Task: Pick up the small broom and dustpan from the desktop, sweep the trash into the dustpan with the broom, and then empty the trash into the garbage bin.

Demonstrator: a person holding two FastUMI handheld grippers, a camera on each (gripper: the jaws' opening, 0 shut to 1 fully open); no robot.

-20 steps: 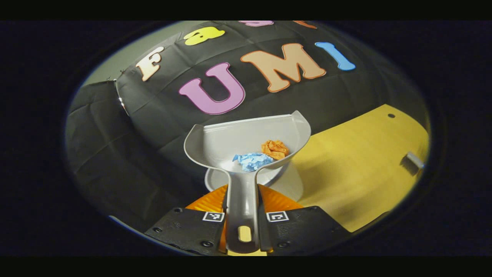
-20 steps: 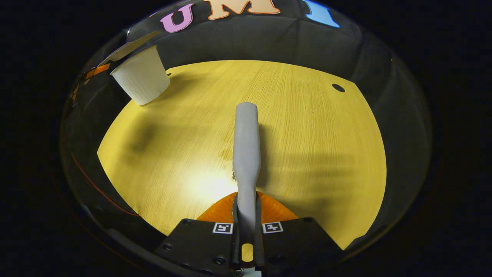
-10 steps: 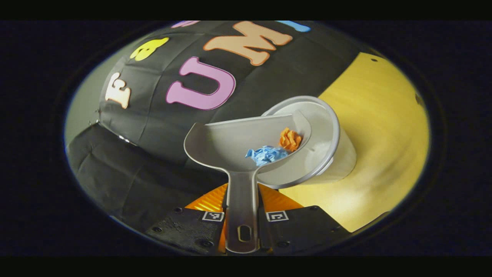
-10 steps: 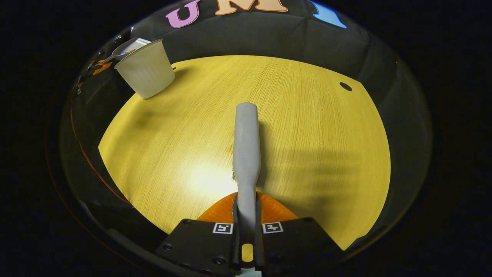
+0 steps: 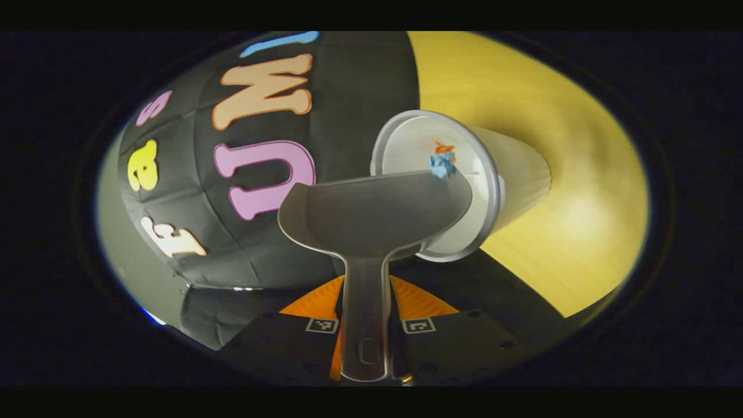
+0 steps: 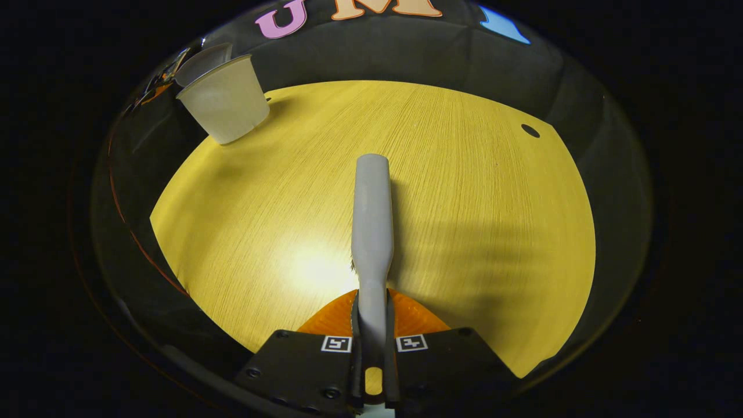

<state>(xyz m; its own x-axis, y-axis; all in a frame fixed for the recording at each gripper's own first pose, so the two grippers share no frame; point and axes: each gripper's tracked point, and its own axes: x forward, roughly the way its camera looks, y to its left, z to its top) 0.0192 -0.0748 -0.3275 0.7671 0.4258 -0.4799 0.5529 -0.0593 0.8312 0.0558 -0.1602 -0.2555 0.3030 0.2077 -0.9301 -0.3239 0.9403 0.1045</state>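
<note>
Your left gripper pinches the handle of the grey plastic dustpan, tipped over the mouth of the white plastic garbage bin; the blue and orange crumpled paper scraps sit inside the bin at the pan's corner; your right gripper clamps the grey small broom above the yellow wooden desktop.

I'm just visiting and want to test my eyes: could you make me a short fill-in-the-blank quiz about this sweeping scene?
1. The left gripper is shut on the handle of the ____.
2. The blue paper scrap and orange paper scrap are inside the white ____.
3. The right gripper holds the small broom over the ____ desktop.

Missing words: dustpan; bin; yellow
</note>
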